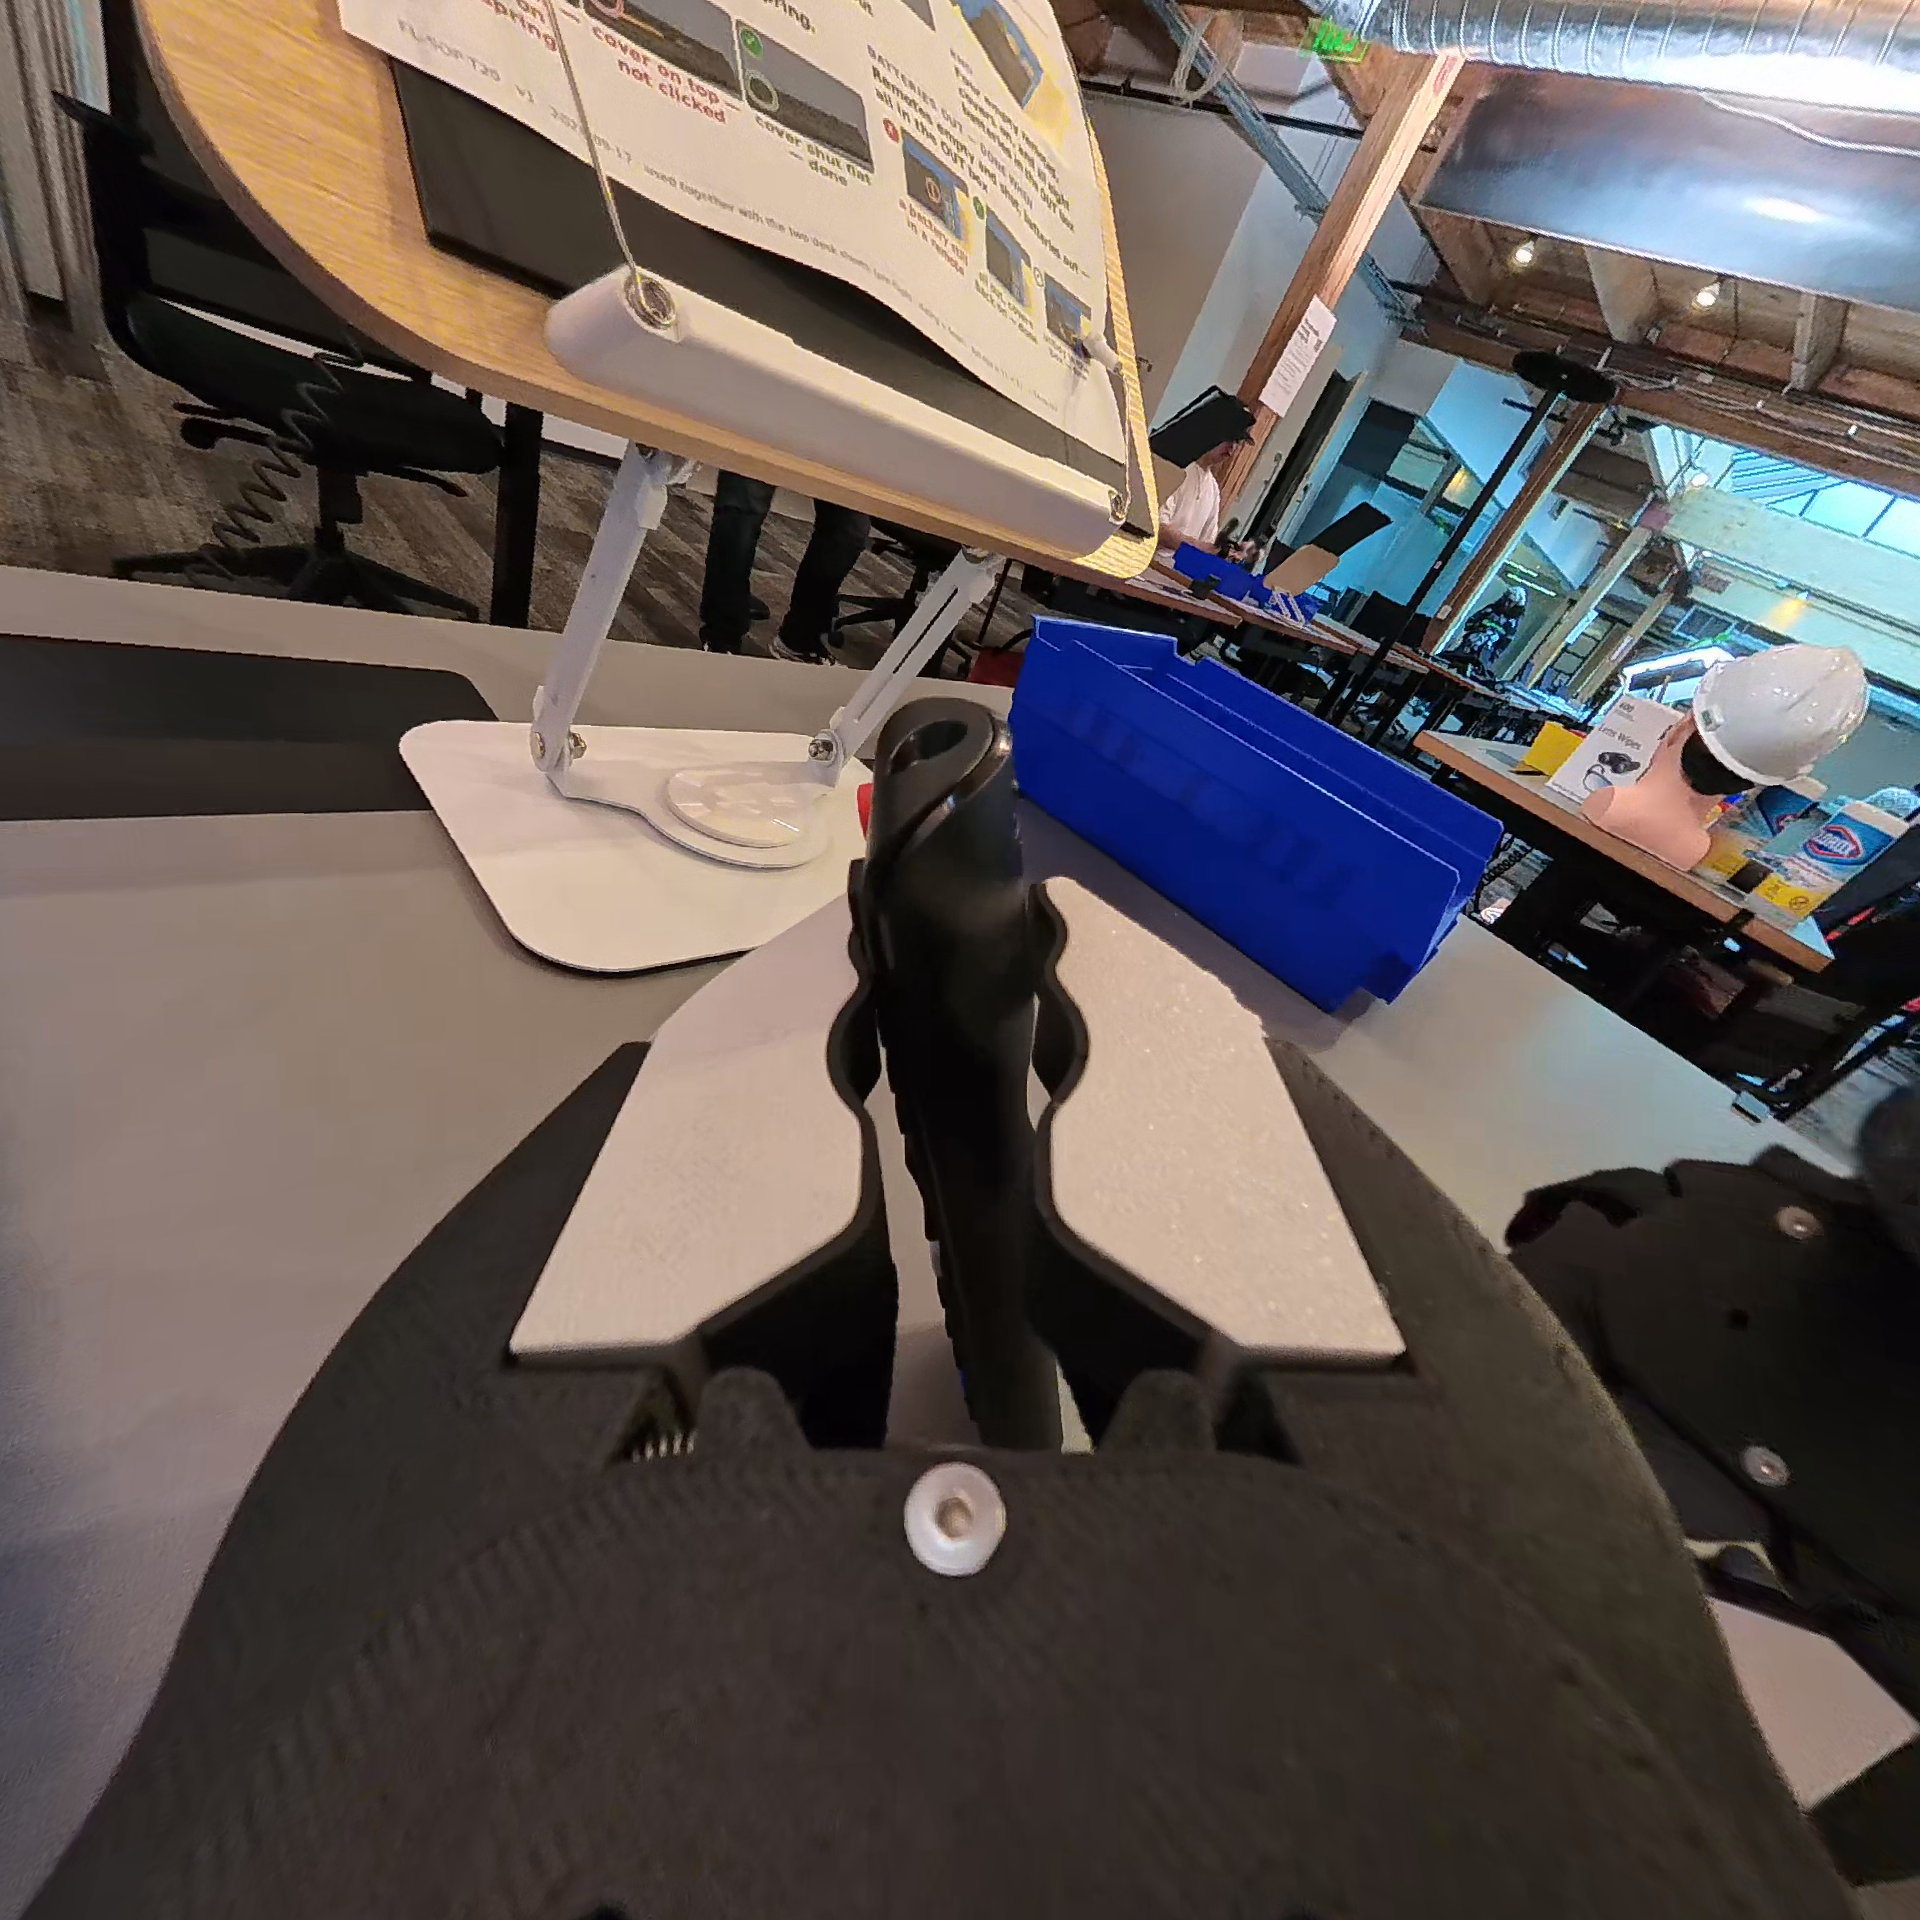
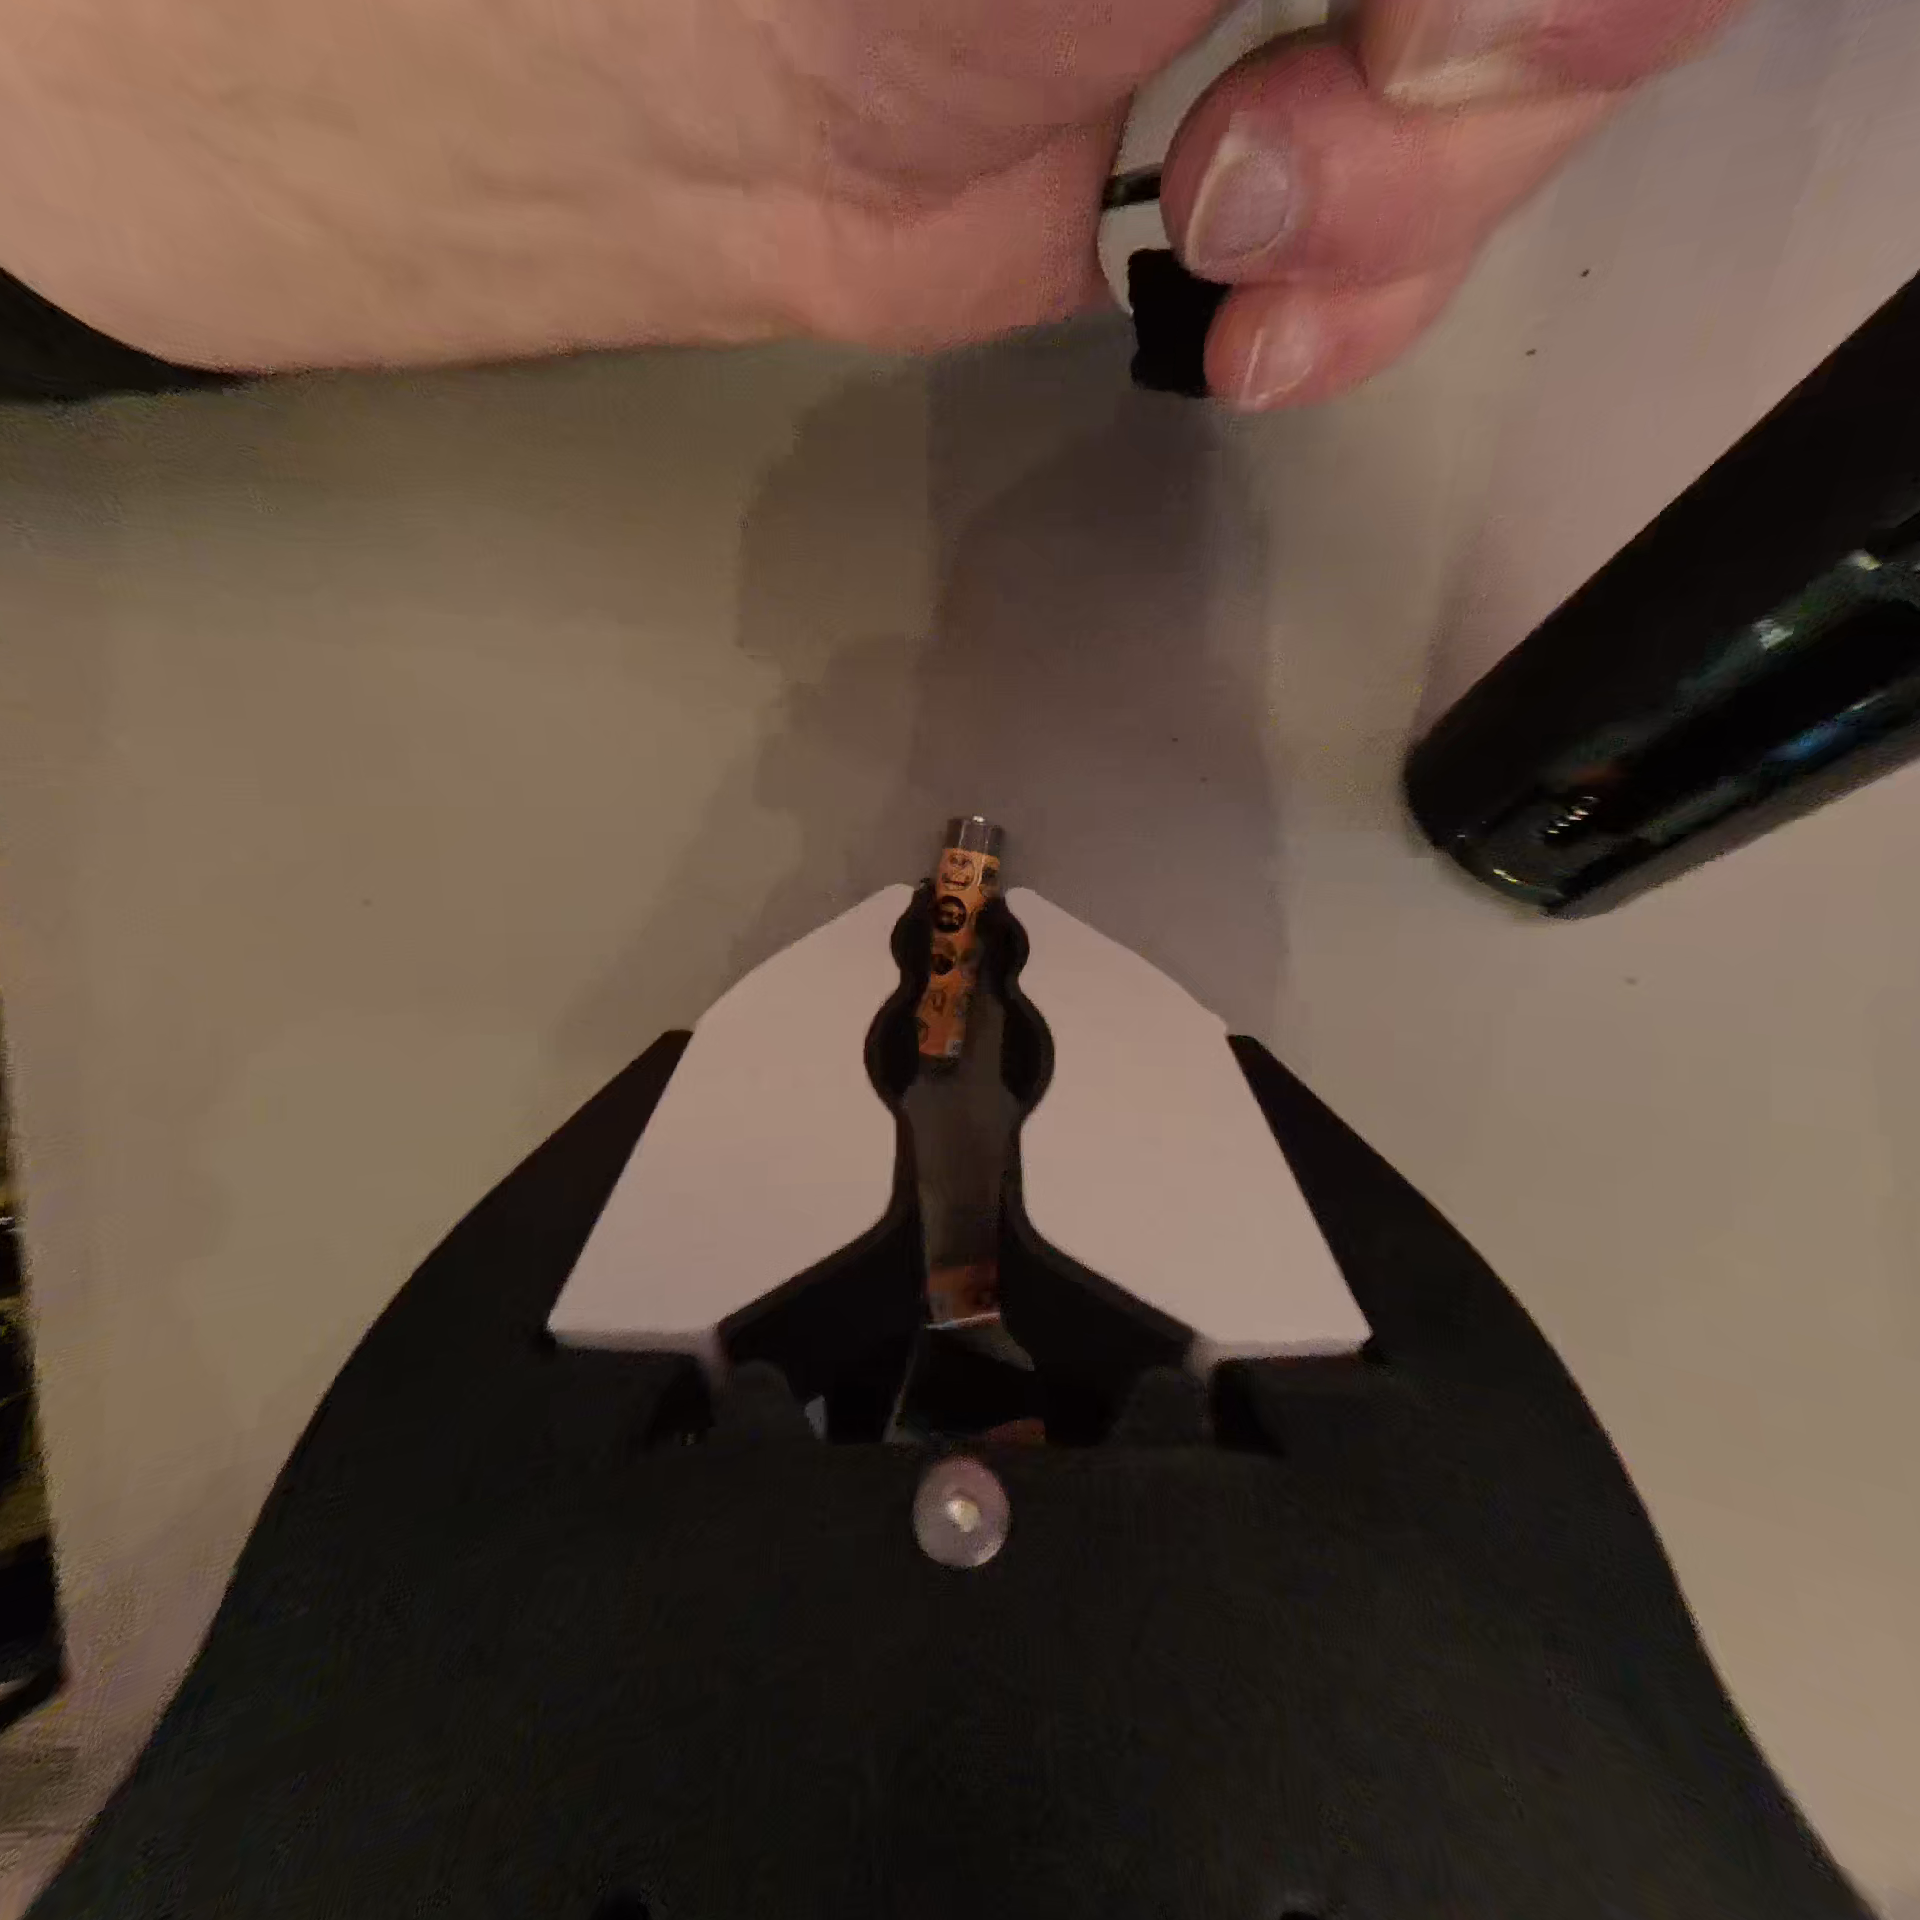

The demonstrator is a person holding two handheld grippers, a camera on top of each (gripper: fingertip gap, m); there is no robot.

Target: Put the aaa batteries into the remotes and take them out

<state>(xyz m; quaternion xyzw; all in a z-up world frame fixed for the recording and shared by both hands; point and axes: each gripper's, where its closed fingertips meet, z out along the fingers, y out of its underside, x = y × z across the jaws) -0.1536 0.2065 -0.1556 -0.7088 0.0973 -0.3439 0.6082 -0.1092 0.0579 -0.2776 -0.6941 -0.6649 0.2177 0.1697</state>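
Table (image 1: pixel 208 935): grey top below both tools, bearing everything named here.
Stand (image 1: pixel 623 831): white, ahead-left of the left tool, holding up a printed sheet (image 1: pixel 831 156); its writing is left unquoted.
Bin (image 1: pixel 1226 810): blue, ahead-right of the left tool, resting on the table.
Hand (image 2: pixel 623 177): bare, at the far edge ahead of the right tool, fingers curled around a white and black object I cannot identify.
Left gripper (image 1: pixel 951 997): tilted upward, jaws closed around a black remote (image 1: pixel 951 914) that stands up between the fingers.
Second remote (image 2: pixel 1683 707): black, ahead-right of the right tool, battery slot open with a spring showing.
Right gripper (image 2: pixel 961 935): pointing down at the table, jaws nearly closed, pinching a battery.
Battery (image 2: pixel 961 925): orange and black with printed markings too small to read, metal end poking past the fingertips.
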